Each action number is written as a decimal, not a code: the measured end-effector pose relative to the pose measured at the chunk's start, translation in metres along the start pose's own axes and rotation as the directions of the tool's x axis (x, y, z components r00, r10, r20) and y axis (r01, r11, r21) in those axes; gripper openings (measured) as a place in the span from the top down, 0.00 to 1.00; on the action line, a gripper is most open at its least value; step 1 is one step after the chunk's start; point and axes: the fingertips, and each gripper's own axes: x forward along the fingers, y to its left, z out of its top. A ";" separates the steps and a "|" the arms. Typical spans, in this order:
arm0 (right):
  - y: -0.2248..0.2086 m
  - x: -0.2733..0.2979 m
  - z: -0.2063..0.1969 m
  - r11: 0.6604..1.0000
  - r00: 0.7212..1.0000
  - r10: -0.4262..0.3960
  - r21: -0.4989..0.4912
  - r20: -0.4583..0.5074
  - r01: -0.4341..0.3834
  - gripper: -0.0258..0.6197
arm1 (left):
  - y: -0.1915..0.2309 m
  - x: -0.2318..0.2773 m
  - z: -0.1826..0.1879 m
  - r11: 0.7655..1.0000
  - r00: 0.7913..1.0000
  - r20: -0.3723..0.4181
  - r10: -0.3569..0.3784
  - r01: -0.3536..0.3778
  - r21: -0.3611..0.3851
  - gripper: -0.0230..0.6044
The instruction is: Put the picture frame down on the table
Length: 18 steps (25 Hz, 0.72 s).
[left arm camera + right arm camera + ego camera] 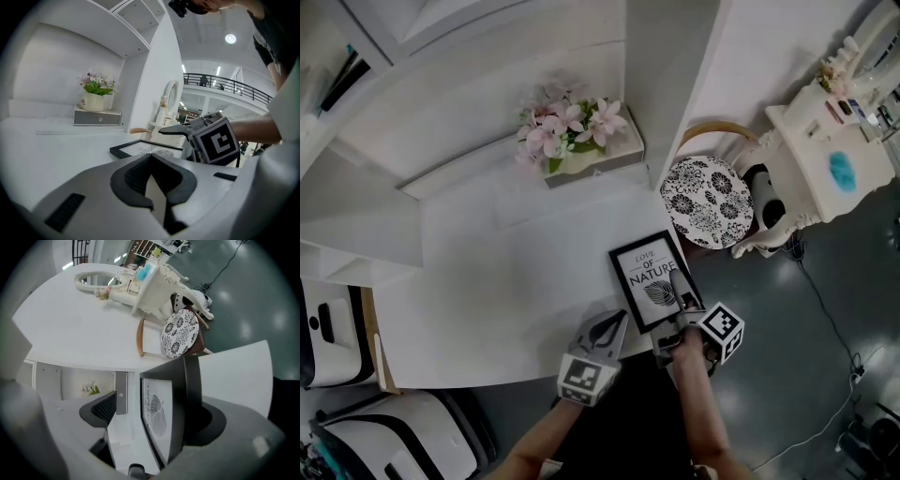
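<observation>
There was the picture frame (649,277), face up near the front right corner of the table (487,281). The right gripper (682,292) reached over its near edge with its jaws apart and the frame between them (a clear gap on the printed side). Just beside it, the left gripper (619,321) had its jaws together, holding nothing. Flowers (567,127) stood at the back.

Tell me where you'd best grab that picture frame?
Its near short edge, coming from the front. The frame lies flat and thin, and that edge sits by the table rim, where the right gripper straddles it, jaws apart.
</observation>
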 end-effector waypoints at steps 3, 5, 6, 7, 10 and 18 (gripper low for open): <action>-0.001 -0.001 -0.001 1.000 1.000 -0.005 0.009 0.002 0.005 0.30 | -0.001 -0.001 0.000 1.000 1.000 0.000 -0.004 0.004 0.005 0.94; -0.002 -0.002 -0.001 1.000 1.000 -0.007 0.013 0.002 0.007 0.30 | -0.003 -0.001 0.000 1.000 1.000 0.001 -0.008 0.008 0.005 0.94; -0.003 -0.003 -0.001 1.000 1.000 -0.009 0.014 0.002 0.009 0.30 | -0.003 -0.001 0.000 1.000 1.000 0.002 -0.010 0.010 0.004 0.94; -0.003 -0.004 -0.001 1.000 1.000 -0.013 0.015 0.003 0.013 0.30 | -0.004 -0.001 0.000 1.000 1.000 0.002 -0.011 0.011 0.004 0.94; -0.005 -0.007 -0.001 1.000 1.000 -0.015 0.024 0.002 0.015 0.30 | -0.006 0.000 0.000 1.000 1.000 -0.001 -0.015 0.015 0.008 0.95; -0.009 -0.012 -0.003 0.998 1.000 -0.009 0.057 -0.001 0.009 0.30 | -0.011 -0.001 -0.002 1.000 1.000 -0.005 -0.024 0.024 0.011 0.94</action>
